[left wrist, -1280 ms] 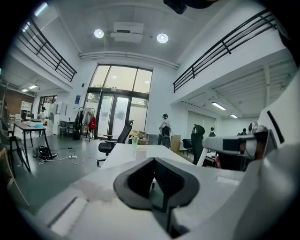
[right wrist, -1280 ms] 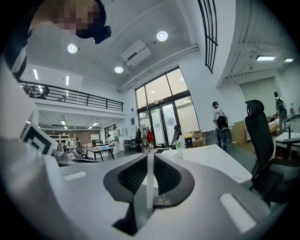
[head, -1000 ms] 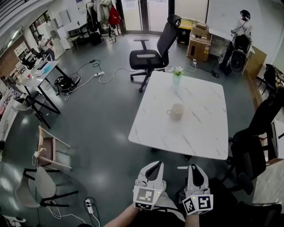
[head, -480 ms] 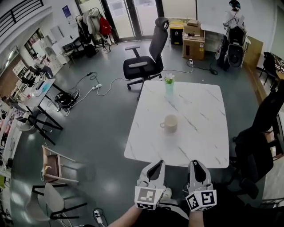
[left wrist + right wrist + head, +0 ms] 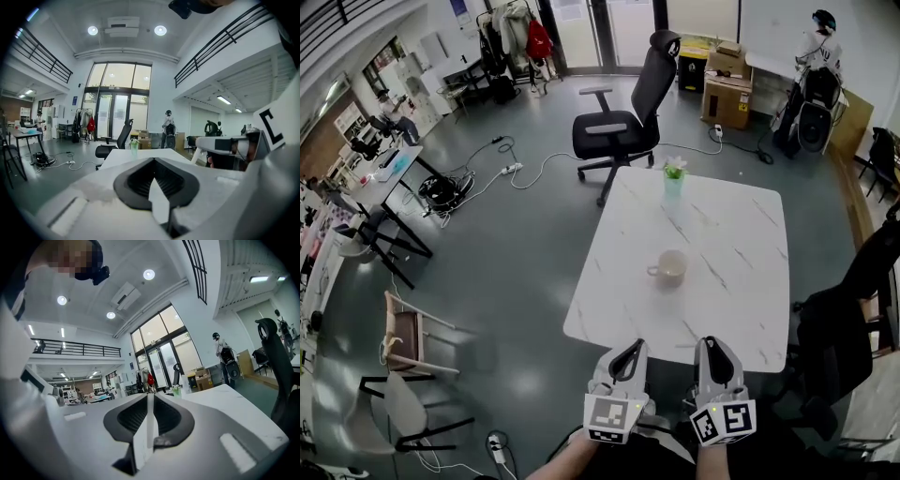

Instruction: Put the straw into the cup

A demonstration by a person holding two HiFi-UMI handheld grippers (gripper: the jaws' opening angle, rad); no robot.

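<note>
A beige cup (image 5: 671, 268) with a handle stands near the middle of the white marble table (image 5: 741, 309). Both grippers hover side by side just short of the table's near edge, pointing at it. Between the jaws of my right gripper (image 5: 713, 347) (image 5: 150, 398) runs a thin white straw (image 5: 149, 427), and the jaws are shut on it. My left gripper (image 5: 628, 351) (image 5: 154, 161) is shut with nothing in it. The cup is hidden behind the jaws in both gripper views.
A green glass with a flower (image 5: 674, 179) stands at the table's far edge, with a black office chair (image 5: 623, 122) behind it. Another dark chair (image 5: 848, 309) sits to the table's right. Cables (image 5: 502, 169) lie on the floor at left. A person (image 5: 820, 47) stands far back.
The table's near edge has come closer to both grippers as the view moved forward. The grippers keep their place at the bottom of the view, and the right one still holds the straw.
</note>
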